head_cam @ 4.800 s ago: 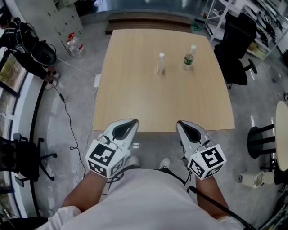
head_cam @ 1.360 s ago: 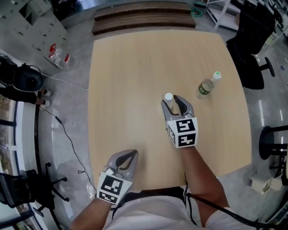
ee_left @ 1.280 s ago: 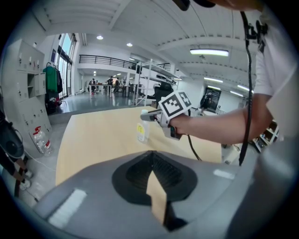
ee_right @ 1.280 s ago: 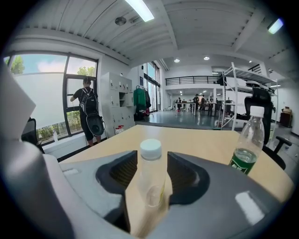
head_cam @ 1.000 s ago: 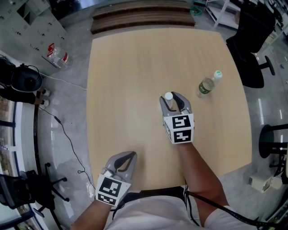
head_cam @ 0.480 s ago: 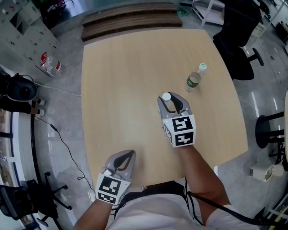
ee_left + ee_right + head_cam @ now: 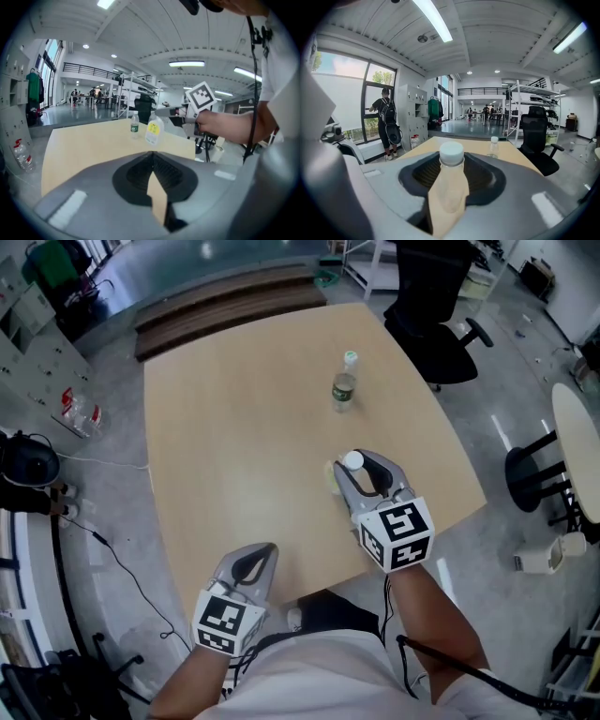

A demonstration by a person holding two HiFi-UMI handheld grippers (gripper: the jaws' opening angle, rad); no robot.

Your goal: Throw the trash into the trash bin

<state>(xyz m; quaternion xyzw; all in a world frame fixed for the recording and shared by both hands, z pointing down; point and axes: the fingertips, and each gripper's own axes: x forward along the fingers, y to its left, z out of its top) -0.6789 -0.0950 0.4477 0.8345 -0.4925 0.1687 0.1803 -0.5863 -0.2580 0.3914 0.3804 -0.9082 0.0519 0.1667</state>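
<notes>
Right gripper [image 7: 361, 466] has just been closing, and its jaws now clamp a clear bottle [image 7: 449, 185] with a white cap, upright between the pads over the near right part of the table [image 7: 234, 427]. From above only the cap shows; the body hides under the jaws. Whether the base clears the tabletop, I can't tell. Left gripper [image 7: 263, 553] sits at the table's near edge, jaws together, nothing in them. Further out, a green-labelled bottle [image 7: 344, 390] stands alone, well apart. Black office chair [image 7: 436, 324] beyond the far corner. A small white box [image 7: 536, 559] on the floor at right is too small to identify.
</notes>
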